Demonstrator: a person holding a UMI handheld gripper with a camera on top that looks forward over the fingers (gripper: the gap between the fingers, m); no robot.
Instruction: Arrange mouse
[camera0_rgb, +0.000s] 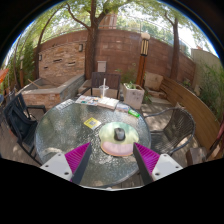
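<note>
Between the wide-open tongs (112, 160): mouse (119, 133), untouched.

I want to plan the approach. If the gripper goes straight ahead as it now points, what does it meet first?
Most likely the mouse on its round pad, just ahead of the open gripper on the glass table. Depth is unclear.

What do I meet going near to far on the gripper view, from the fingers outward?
Open gripper fingers, then the mouse on its round mouse pad, the yellow item, the white planter, the brick wall.
</note>
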